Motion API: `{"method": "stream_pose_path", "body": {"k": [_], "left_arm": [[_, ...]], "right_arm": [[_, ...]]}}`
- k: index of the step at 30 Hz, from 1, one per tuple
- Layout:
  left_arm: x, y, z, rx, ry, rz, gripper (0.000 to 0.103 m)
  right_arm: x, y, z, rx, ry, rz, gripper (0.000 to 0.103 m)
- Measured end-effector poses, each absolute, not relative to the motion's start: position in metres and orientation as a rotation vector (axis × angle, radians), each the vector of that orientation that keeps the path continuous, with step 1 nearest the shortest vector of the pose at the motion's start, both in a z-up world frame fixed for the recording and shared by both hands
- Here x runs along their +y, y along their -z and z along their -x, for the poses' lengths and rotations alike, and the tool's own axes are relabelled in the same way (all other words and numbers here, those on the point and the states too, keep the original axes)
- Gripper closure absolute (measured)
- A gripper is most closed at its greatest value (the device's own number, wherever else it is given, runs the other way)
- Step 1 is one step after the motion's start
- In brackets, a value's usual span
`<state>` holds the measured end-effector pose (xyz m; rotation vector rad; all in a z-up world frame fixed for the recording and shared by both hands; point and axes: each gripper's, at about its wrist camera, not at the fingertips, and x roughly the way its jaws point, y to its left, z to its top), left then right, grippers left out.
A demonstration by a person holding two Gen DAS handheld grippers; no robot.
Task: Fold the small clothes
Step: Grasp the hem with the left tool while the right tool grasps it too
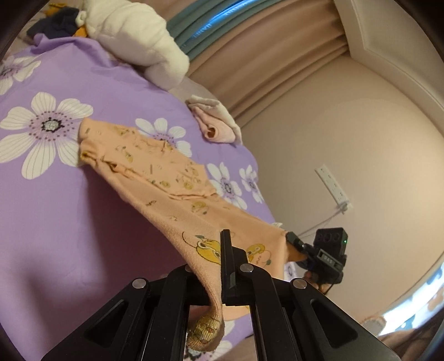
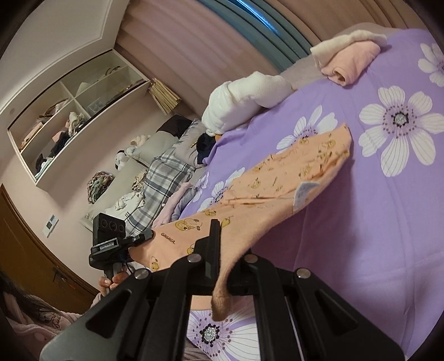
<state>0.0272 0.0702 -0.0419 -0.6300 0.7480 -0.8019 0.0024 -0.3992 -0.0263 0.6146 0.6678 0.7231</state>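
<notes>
1. A purple bedspread [image 1: 55, 208] printed with white flowers stretches ahead of and beneath both grippers
2. Beyond the raised garment, at the far side of the bed from the left gripper, a bulky white fleece bundle [image 1: 133, 36] lies with some dark clothing [image 1: 59, 23] behind it; what that dark item is cannot be made out
3. The orange patterned garment [image 1: 172, 194] hangs between the two grippers: its near edge is lifted clear of the bed, while its far end trails forward and down onto the bedspread
4. A small folded pink and cream piece [image 1: 216, 122] rests on the bed well beyond the garment, ahead and right of the left gripper
5. The left gripper [image 1: 222, 266] is clamped on one corner of the garment's near edge, cloth drooping below its fingers
6. The right gripper [image 2: 219, 250] is closed on the opposite corner, a fold of cloth hanging beneath it
</notes>
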Motion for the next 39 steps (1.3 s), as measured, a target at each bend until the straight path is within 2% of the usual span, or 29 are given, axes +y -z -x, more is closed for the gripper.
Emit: {"method": "stream_pose_path", "body": {"k": [20, 28, 39], "left_arm": [[0.079, 0.017, 0.015, 0.775, 0.819, 0.581, 0.103], [0.089, 0.037, -0.026, 0.801, 0.754, 0.691, 0.103], [0.100, 0.067, -0.113, 0.856, 0.647, 0.802, 0.103]], "right_arm": [[-0.407, -0.009, 0.050, 0.594, -0.772, -0.506, 0.099], [-0.412, 0.007, 0.011, 0.656, -0.709, -0.573, 0.098], [-0.419, 0.031, -0.087, 0.730, -0.598, -0.664, 0.098]]}}
